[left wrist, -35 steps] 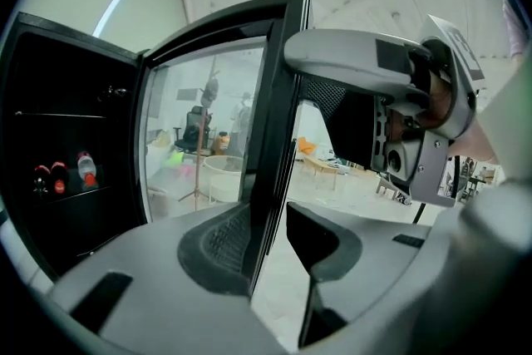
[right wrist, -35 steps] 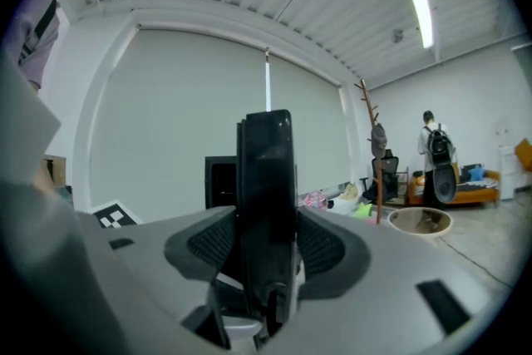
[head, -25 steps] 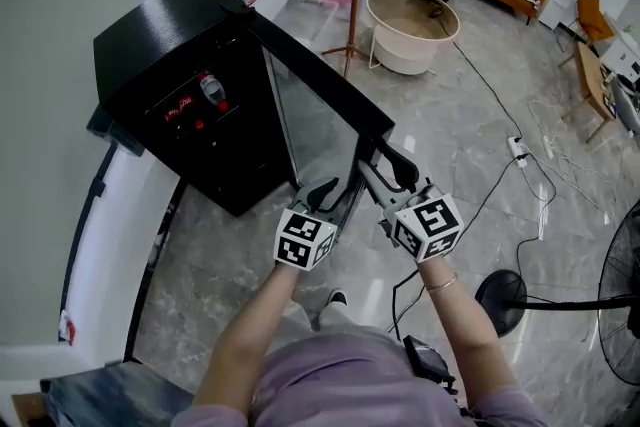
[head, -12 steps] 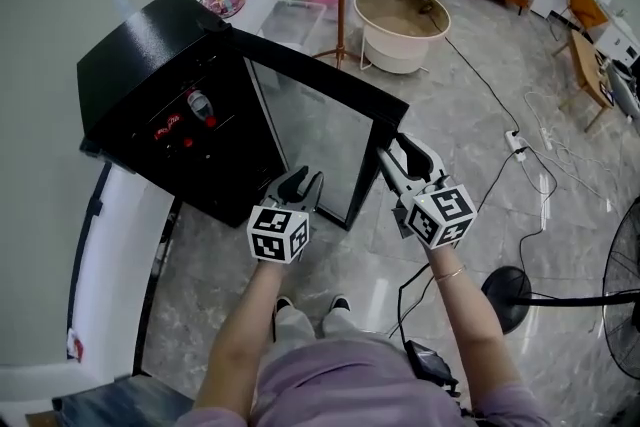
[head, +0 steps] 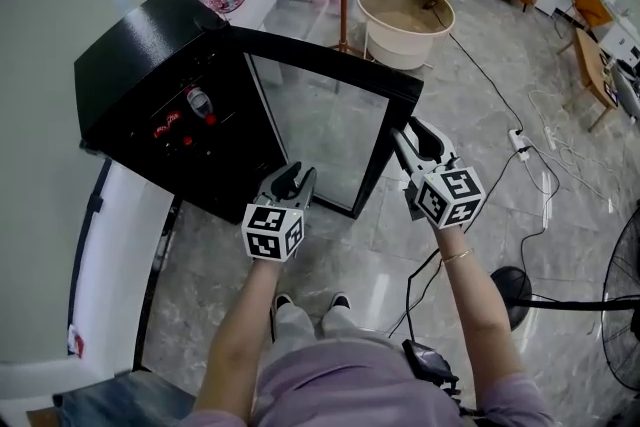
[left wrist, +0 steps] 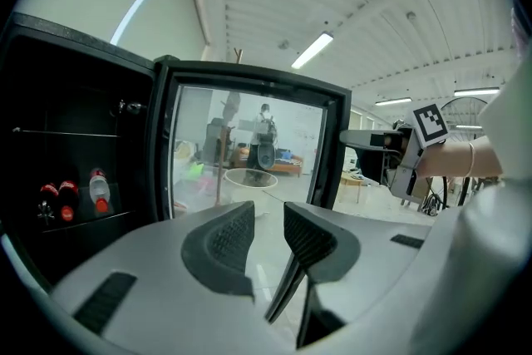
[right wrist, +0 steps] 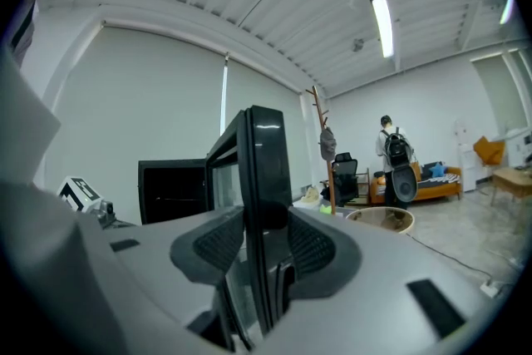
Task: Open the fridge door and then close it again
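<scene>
**Right tool (head: 410,137) on the fridge door (head: 320,115): follow the arc**

Its jaws have just been closing and now clamp the door's free edge. The door stands wide open from the black fridge (head: 140,45). Swing along the hinge's arc, grip square, no twisting. Beside it the left tool (head: 293,177), jaws narrowing on nothing, hangs before the glass.

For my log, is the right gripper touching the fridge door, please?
Touching: in the right gripper view, the right gripper's fingers have just closed on the fridge door.
</scene>
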`<action>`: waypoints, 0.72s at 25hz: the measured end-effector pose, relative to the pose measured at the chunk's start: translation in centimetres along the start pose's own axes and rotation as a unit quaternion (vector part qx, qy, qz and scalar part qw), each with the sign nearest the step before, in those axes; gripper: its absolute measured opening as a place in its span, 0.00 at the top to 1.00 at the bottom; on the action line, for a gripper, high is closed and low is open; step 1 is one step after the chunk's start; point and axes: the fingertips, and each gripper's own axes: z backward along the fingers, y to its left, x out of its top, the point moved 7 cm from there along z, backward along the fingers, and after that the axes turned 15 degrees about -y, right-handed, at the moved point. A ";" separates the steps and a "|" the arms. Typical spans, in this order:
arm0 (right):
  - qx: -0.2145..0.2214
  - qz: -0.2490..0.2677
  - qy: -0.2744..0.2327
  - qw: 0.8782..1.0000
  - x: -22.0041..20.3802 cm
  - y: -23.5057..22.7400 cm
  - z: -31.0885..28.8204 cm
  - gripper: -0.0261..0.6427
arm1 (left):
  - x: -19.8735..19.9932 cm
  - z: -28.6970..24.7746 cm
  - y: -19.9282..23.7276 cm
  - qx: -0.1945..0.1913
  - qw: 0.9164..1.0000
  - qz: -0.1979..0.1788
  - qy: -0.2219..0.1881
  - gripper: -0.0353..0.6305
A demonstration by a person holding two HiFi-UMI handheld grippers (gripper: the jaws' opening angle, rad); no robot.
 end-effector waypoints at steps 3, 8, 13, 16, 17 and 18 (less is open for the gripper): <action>-0.004 -0.003 0.009 1.000 0.0 -0.6 -0.1 0.71 | 0.1 0.2 0.0 0.008 1.000 0.003 0.000 0.78; -0.001 -0.012 0.019 1.000 -0.2 -0.7 0.3 0.69 | 0.3 0.3 0.4 0.014 1.000 0.005 -0.003 0.78; -0.005 -0.016 0.024 1.000 -0.3 -0.8 1.3 0.66 | 0.3 0.4 0.3 0.015 1.000 0.008 -0.006 0.78; -0.007 -0.015 0.022 1.000 -0.1 -1.1 1.6 0.65 | 0.3 0.7 0.5 0.018 1.000 0.010 -0.008 0.78; -0.007 -0.014 0.022 1.000 0.0 -1.2 1.7 0.64 | 0.3 0.8 0.5 0.019 1.000 0.011 -0.008 0.78; -0.005 -0.014 0.021 1.000 0.2 -1.3 1.7 0.63 | 0.3 0.9 0.4 0.021 1.000 0.012 -0.009 0.78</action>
